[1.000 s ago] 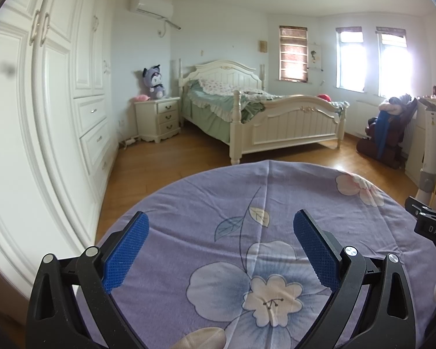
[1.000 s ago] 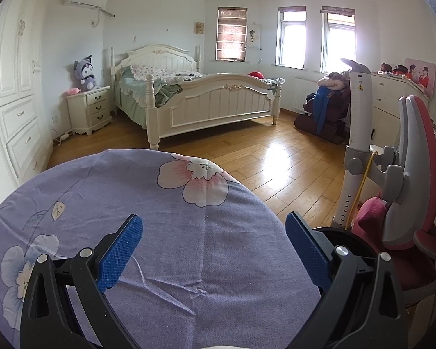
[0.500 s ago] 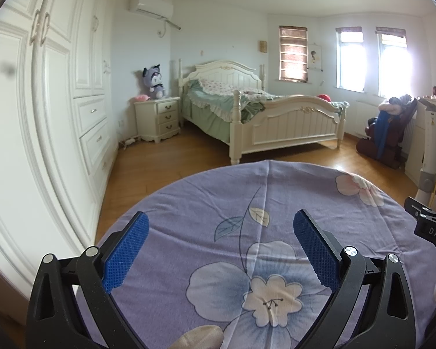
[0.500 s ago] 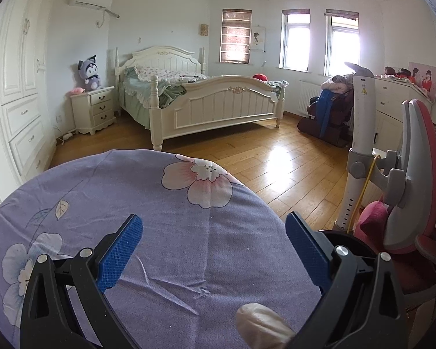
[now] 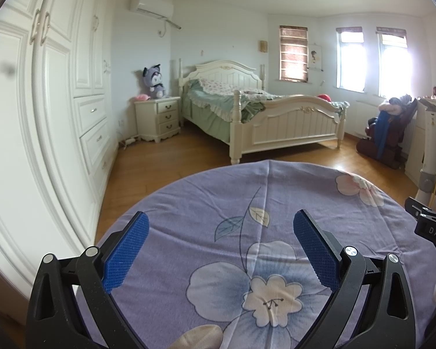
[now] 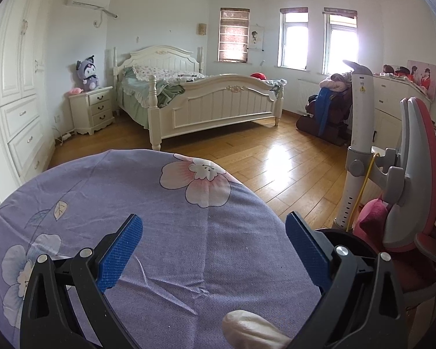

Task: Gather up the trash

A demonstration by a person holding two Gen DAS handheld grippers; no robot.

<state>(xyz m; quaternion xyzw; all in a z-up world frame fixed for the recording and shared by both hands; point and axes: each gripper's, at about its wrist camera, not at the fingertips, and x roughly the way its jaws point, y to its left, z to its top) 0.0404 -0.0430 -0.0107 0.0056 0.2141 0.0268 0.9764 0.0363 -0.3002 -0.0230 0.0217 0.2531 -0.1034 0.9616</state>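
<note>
Home bedroom: bed [image 5: 264, 116], nightstand [image 5: 157, 118]

Black gripper [image 5: 221, 244], blue textured pads [image 5: 125, 254]

Lilac floral tablecloth [image 5: 276, 203]; beyond, white bed [image 5: 276, 116], nightstand [image 5: 157, 119], plush toy [image 5: 154, 83].

Left claw [image 5: 221, 234] gapes wide, blue pads [image 5: 125, 251] spread and level, nothing between them. Right claw [image 6: 213, 237] the same, jaws wide apart, a fingertip [image 6: 253, 327] showing at its base.
</note>
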